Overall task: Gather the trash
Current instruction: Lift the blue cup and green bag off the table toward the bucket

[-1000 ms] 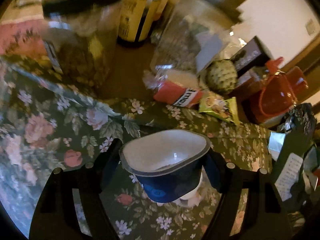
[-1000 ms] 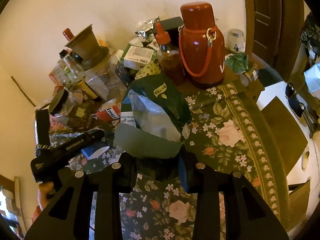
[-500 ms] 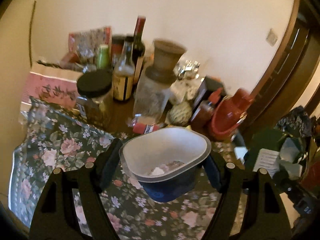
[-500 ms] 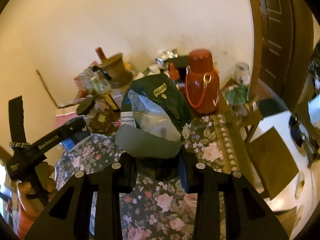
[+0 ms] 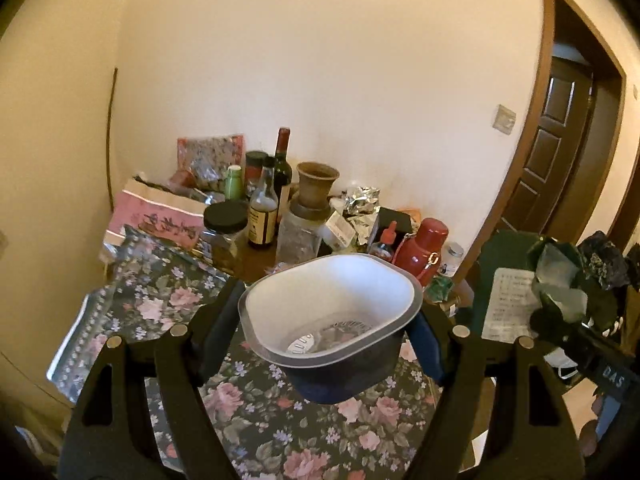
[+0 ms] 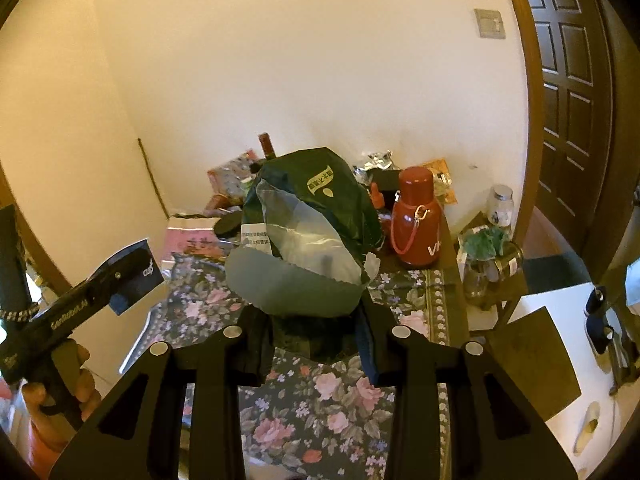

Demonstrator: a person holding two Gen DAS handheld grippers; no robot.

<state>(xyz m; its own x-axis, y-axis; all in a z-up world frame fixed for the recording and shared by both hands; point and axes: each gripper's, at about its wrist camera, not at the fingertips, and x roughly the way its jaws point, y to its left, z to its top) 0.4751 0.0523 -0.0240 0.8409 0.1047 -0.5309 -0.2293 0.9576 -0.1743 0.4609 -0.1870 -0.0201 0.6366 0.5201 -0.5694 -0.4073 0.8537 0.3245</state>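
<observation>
Items in hand: my left gripper (image 5: 328, 332) clamps an empty blue-and-white plastic tub (image 5: 330, 320), my right gripper (image 6: 316, 344) pinches a crumpled green snack bag (image 6: 308, 232), both now raised clear of the floral tablecloth (image 5: 160, 304), so carrying to a bin looks next.

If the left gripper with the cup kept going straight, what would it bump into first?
Probably the flowered tablecloth under the blue cup that the left gripper holds; the jars and bottles stand farther back. Depth is hard to judge.
</observation>
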